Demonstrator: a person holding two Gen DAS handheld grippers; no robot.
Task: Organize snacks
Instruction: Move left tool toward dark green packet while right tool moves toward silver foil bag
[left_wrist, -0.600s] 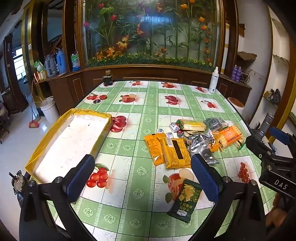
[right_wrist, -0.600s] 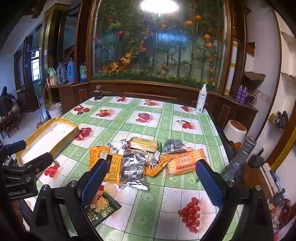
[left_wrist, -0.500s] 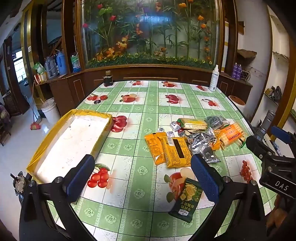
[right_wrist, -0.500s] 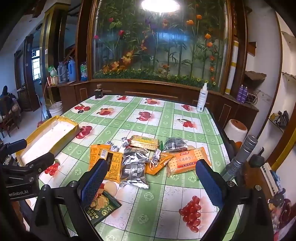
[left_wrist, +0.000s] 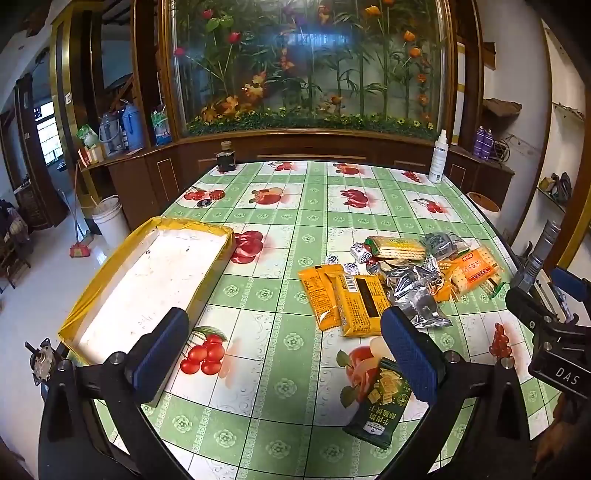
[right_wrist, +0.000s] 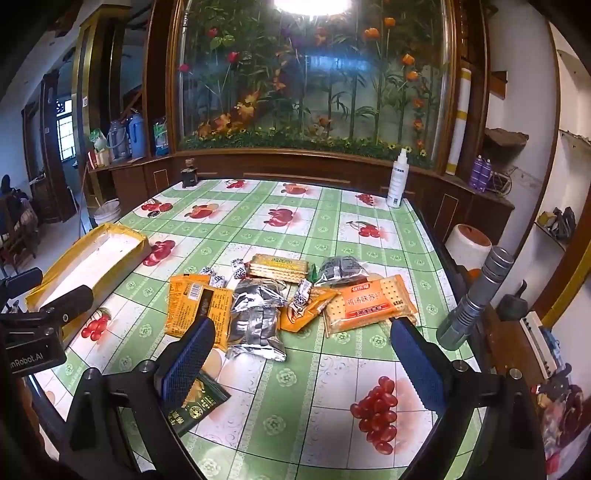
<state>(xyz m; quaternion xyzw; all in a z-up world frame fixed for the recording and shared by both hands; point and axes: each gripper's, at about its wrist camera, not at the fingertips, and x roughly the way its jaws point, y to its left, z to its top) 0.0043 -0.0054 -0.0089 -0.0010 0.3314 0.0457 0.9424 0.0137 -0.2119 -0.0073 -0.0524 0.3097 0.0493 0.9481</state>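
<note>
Ahead, both tools (left_wrist: 284, 350) (right_wrist: 301, 354) wide open, empty; bare tablecloth (left_wrist: 280, 295) between tray (left_wrist: 110, 266) and snack heap (left_wrist: 399, 277).

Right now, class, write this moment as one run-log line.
stage: start | left gripper: open, empty | right gripper: open, empty | snack pile: on table | yellow tray: no snacks inside

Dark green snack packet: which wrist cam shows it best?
Left wrist. There the dark green snack packet lies mostly exposed on the tablecloth, printed front readable, only its upper edge behind a finger. In the right wrist view the nearer finger hides its upper half.
</note>
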